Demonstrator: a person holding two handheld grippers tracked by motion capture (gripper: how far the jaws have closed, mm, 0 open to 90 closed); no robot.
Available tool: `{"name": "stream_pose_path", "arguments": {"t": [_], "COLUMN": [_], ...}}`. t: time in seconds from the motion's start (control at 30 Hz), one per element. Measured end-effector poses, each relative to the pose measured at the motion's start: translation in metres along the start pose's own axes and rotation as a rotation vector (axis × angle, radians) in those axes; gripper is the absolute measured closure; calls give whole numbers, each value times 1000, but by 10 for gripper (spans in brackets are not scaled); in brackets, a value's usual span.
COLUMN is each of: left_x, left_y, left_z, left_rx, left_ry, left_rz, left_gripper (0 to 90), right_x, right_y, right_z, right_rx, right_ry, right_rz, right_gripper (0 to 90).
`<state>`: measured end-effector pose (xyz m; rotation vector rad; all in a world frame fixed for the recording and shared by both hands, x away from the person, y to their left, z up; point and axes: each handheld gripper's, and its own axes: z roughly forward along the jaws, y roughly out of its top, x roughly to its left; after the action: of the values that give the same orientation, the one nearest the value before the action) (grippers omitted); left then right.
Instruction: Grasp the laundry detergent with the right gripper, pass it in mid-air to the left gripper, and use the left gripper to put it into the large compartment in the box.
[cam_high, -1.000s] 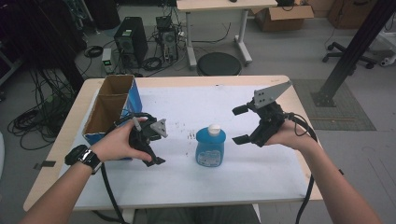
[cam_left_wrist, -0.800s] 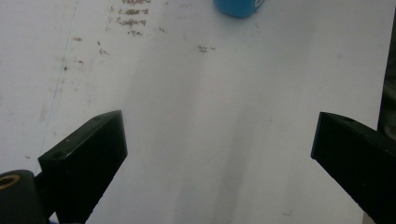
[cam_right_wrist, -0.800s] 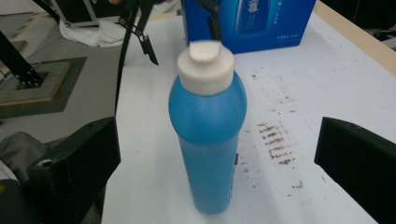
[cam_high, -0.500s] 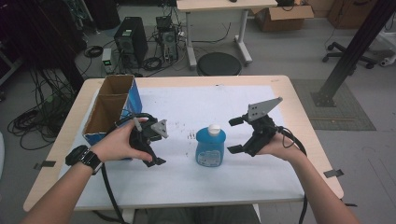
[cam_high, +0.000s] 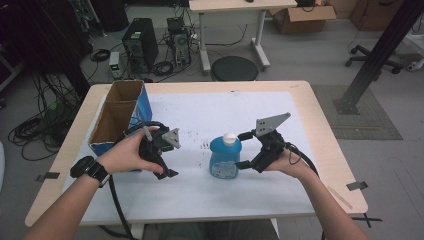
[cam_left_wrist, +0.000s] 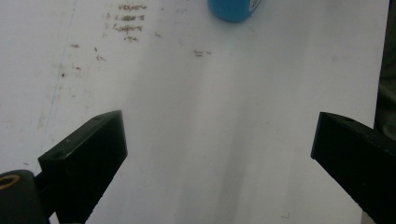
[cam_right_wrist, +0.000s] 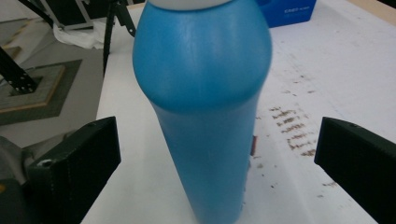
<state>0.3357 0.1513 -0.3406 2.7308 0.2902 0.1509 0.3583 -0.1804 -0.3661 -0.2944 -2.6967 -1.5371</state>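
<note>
**Right hand-held gripper closes in on bottle**

High view: right hand-held gripper (cam_high: 243, 149) has dropped from mid-air and moved left since a second ago; its jaws are spread and now straddle the blue bottle (cam_high: 225, 159), which stands upright mid-tabletop (cam_high: 200, 200). No squeeze yet. Left hand-held gripper (cam_high: 167, 160) hasn't shifted, parked by the box (cam_high: 120, 117), jaws spread, nothing held.

Left gripper view: jaws wide apart over bare white tabletop; bottle base (cam_left_wrist: 232, 9) well ahead at top edge.

Right gripper view: bottle (cam_right_wrist: 205, 102) sits dead centre between the spread jaws, gaps on both sides, not touching.

Meaning: approach looks done, grasp is next. Closing on the lower body should grip it; white cap (cam_high: 229, 137) untouched.
</note>
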Motion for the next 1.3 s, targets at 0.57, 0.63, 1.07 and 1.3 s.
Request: {"name": "stream_pose_path", "arguments": {"t": [0.57,0.63,1.07,1.3], "left_x": [-1,-1,-1,-1], "left_y": [0,0,-3,-4], "left_z": [-1,-1,-3,-3], "left_rx": [-5,-2,-3,-6], "left_ry": [0,-2,2,5], "left_rz": [5,6,1,-1], "left_gripper": [42,42,42,42], "right_x": [3,4,3,3], "right_y": [-8,-8,-9,-9], "right_z": [30,33,42,41], "right_rx": [-49,-58,-88,-99], "right_ry": [-7,-4,-14,-14], "right_rz": [11,3,-9,-14], "right_gripper": [53,70,160,211]}}
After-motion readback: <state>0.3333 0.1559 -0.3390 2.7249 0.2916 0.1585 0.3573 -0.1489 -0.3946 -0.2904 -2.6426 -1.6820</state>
